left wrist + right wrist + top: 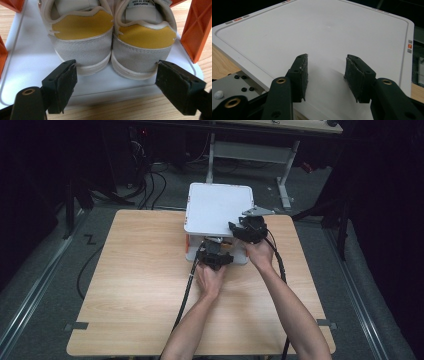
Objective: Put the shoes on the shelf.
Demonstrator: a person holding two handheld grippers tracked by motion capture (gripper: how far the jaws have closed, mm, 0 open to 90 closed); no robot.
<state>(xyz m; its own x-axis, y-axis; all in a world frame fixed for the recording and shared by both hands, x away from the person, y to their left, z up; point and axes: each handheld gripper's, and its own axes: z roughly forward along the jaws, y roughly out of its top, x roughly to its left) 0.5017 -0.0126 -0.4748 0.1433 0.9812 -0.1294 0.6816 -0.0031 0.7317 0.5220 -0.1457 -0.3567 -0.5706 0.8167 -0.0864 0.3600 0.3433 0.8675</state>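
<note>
Forearms up from bottom of high view; left gripper (216, 256) level at rack's (218, 210) front, fingers (65, 82) wide around heels, pressing nothing. Right gripper (248, 227) over rack's white top, fingers (300, 75) half apart, empty. Toes of shoes (110, 45) cut off at upper edge. Grey suede heels, yellow collars, side by side on lower shelf.

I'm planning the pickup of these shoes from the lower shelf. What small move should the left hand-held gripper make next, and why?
Probably ease the left hand-held gripper forward a little. Its open jaws stand just short of the pair of shoes, heels side by side on the white lower shelf, with no pad touching them yet. The right hand-held gripper rests open on the white top shelf.
</note>
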